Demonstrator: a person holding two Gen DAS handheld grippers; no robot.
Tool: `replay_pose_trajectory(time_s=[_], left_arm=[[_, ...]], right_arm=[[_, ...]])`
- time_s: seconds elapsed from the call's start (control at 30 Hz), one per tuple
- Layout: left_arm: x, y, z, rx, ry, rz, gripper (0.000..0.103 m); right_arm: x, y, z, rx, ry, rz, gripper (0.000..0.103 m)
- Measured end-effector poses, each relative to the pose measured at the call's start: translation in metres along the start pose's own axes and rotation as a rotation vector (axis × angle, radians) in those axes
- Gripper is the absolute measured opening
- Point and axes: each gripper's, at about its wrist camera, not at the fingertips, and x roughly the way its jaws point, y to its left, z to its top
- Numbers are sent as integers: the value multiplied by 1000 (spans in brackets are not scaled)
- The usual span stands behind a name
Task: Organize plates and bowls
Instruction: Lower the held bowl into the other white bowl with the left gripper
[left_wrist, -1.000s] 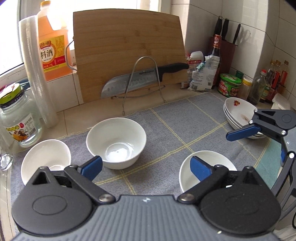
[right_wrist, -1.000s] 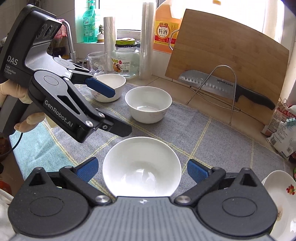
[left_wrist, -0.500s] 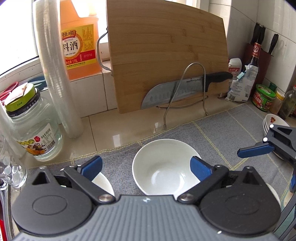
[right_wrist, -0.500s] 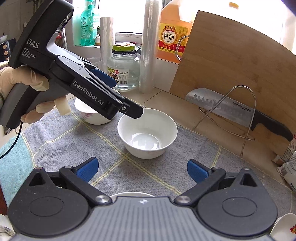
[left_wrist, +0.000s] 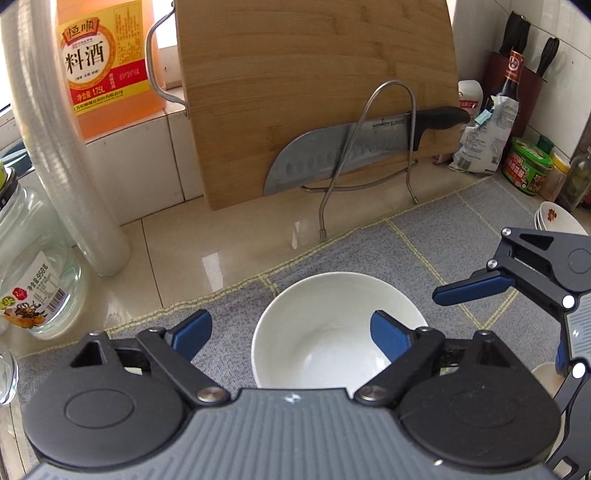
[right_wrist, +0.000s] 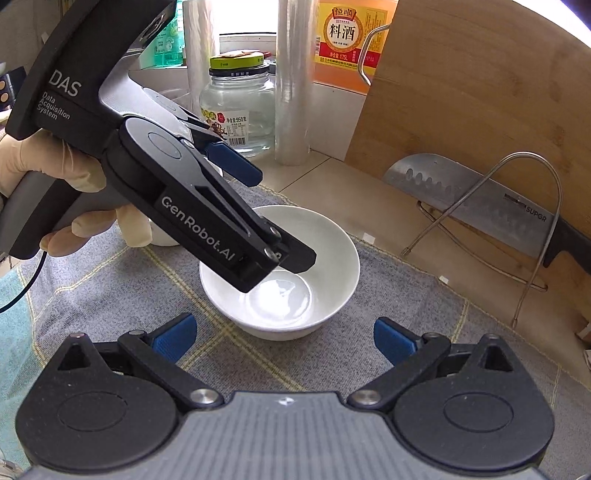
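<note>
What moved: both grippers have gone across the counter toward the back wall, and the white bowl that was farther off now sits right under them.
Left gripper (left_wrist: 291, 334): its jaws have just been closing in. One blue pad is inside the bowl and the other is outside past the left rim. The pads do not press on the bowl, so nothing is gripped.
Right gripper (right_wrist: 282, 338): its blue pads are spread wide and hold nothing. The bowl is just in front of them.
White bowl (right_wrist: 314, 258): upright and empty, on the grey cloth (right_wrist: 388, 295) near the cloth's back edge.
Small bowl (right_wrist: 162, 236): mostly hidden behind the gloved hand (right_wrist: 48, 166).
Stack of flowered bowls (left_wrist: 554, 219): at the far right of the cloth, well apart from the white bowl.
Behind: a wooden cutting board (left_wrist: 314, 85) leans on the wall, with a big knife (left_wrist: 351, 147) resting in a wire rack (left_wrist: 369, 158).
</note>
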Motion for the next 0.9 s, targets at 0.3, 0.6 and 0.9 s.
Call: replay_pose_trajectory(time_s=[0.3, 0.6, 0.9], left_arm=[[6, -2, 1, 13, 33, -57, 82], [7, -3, 2, 19, 46, -82, 70], [8, -3, 3, 26, 55, -81, 70]], right_arm=[[17, 2, 5, -43, 40, 12, 94], [19, 3, 7, -49, 33, 18, 82], [18, 3, 8, -43, 30, 8, 80]])
